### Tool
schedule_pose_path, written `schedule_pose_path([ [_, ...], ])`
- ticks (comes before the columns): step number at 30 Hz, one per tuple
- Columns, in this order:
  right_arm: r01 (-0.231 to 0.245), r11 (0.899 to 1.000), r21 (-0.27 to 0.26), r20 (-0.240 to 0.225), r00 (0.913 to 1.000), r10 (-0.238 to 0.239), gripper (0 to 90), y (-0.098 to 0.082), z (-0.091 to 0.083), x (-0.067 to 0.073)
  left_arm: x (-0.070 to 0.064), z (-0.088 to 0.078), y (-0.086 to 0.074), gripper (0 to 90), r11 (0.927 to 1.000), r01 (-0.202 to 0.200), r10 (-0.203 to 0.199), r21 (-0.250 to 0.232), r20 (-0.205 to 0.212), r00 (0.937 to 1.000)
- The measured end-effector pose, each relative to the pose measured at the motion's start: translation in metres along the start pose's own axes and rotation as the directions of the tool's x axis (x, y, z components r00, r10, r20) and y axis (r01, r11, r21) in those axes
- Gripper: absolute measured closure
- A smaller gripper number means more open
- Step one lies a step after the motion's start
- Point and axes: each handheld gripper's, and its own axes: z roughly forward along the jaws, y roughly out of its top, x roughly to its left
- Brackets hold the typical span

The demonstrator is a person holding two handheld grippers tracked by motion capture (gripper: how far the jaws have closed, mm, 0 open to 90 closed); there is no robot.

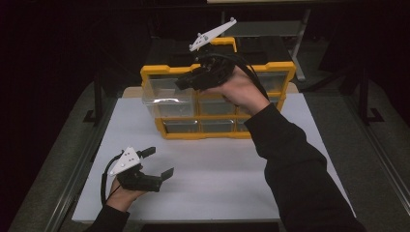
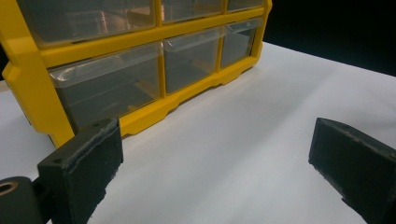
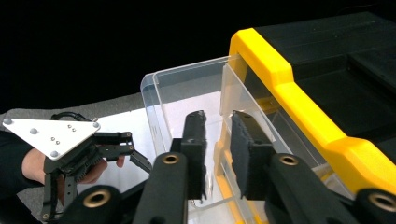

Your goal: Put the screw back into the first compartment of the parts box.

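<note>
Wide-apart tongs (image 2: 219, 163) before yellow drawer cabinet (image 2: 28, 70) (clear drawers) on white table (image 2: 261, 107)

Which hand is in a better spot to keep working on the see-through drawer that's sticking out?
The right. The right gripper is already at the pulled-out clear plastic drawer of the yellow organiser box, jaws just apart. The left gripper hangs open over the white table, away from it.

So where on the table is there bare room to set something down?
The white tabletop is bare between the yellow drawer cabinet and the near edge, right of the left gripper. It is crowded at the cabinet's top left, where the pulled-out clear drawer and right gripper sit.
</note>
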Motion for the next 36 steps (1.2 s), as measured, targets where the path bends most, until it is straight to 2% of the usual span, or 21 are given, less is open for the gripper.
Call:
schedule_pose_path([
  [5, 0.003, 1.000, -0.006, -0.026, 0.9997, -0.003, 84.0, -0.002, -0.003, 0.001, 0.000, 0.000, 0.000, 2.4, 1.0000, -0.001, 0.001, 0.001, 0.002, 1.0000],
  [8, 0.001, 1.000, -0.006, -0.043, 0.9991, -0.002, 89.5, -0.003, -0.003, 0.004, -0.001, 0.001, -0.001, 2.4, 0.9998, 0.018, -0.017, -0.007, 0.005, 0.9998],
  [14, 0.017, 1.000, 0.002, -0.077, 0.9969, -0.017, 89.7, -0.004, 0.002, 0.012, 0.001, -0.001, -0.001, 2.4, 0.9997, 0.022, -0.022, -0.007, 0.001, 0.9998],
  [15, 0.008, 1.000, 0.008, -0.083, 0.9965, -0.007, 89.7, -0.004, 0.002, 0.014, 0.002, -0.001, -0.001, 2.4, 0.9997, 0.022, -0.022, -0.007, 0.002, 0.9998],
  [17, 0.023, 1.000, 0.003, -0.088, 0.9958, -0.022, 89.7, -0.004, 0.003, 0.015, 0.002, -0.001, -0.001, 2.4, 0.9998, 0.020, -0.020, -0.006, 0.000, 0.9998],
  [22, 0.024, 1.000, -0.009, -0.108, 0.9938, -0.025, 89.7, -0.008, 0.005, 0.020, 0.002, 0.000, 0.000, 2.4, 0.9998, 0.021, -0.021, -0.005, 0.003, 0.9998],
  [28, 0.024, 1.000, -0.001, -0.119, 0.9927, -0.024, 89.7, -0.015, 0.004, 0.025, 0.001, 0.002, 0.000, 2.4, 0.9999, 0.014, -0.014, -0.005, 0.003, 0.9999],
  [30, 0.021, 1.000, -0.002, -0.123, 0.9922, -0.021, 89.8, -0.017, 0.004, 0.025, 0.002, 0.002, 0.000, 2.4, 1.0000, 0.000, 0.000, 0.004, 0.002, 1.0000],
  [36, 0.017, 1.000, 0.004, -0.130, 0.9914, -0.017, 89.8, -0.023, 0.005, 0.025, 0.001, 0.002, 0.000, 2.4, 1.0000, 0.001, -0.001, 0.003, 0.003, 1.0000],
])
